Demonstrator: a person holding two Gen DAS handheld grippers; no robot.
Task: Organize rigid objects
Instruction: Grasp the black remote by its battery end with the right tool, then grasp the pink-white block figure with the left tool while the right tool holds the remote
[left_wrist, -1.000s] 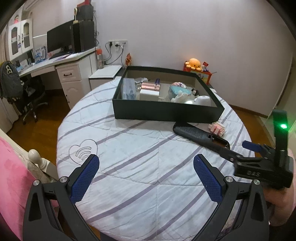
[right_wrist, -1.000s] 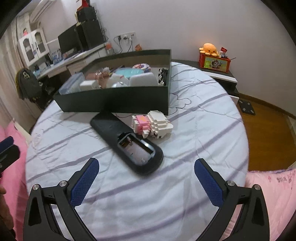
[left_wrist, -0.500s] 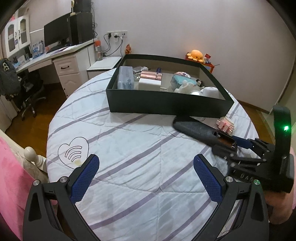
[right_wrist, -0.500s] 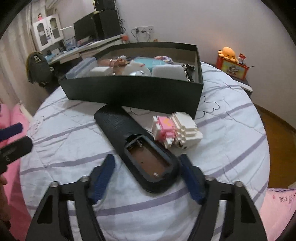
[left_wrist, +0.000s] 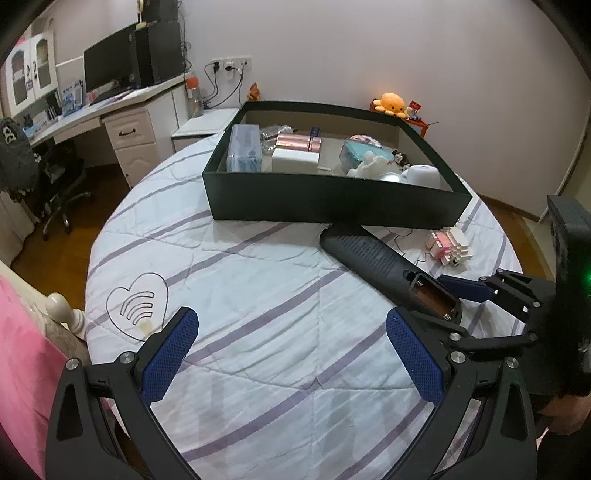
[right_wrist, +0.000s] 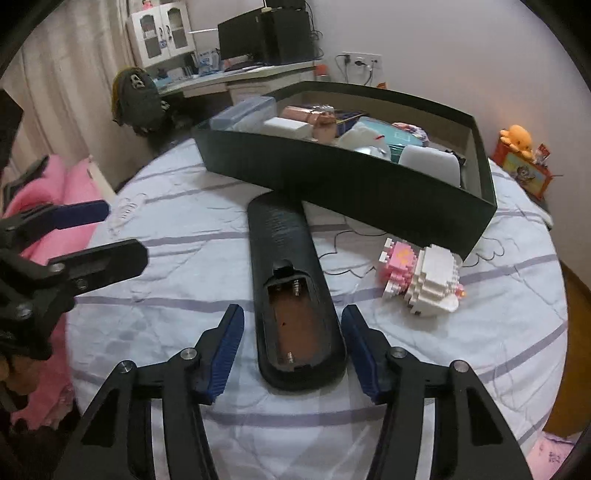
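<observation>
We are closing our right gripper (right_wrist: 291, 347) around the black remote (right_wrist: 291, 295) lying back-up on the striped table (right_wrist: 184, 332); its pads are not yet touching. Our left gripper (left_wrist: 291, 354) is hovering wide open, empty.

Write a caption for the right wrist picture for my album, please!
Right gripper closing its blue-padded fingers around a black remote control with an open battery bay, beside a pink-and-white brick toy.
</observation>
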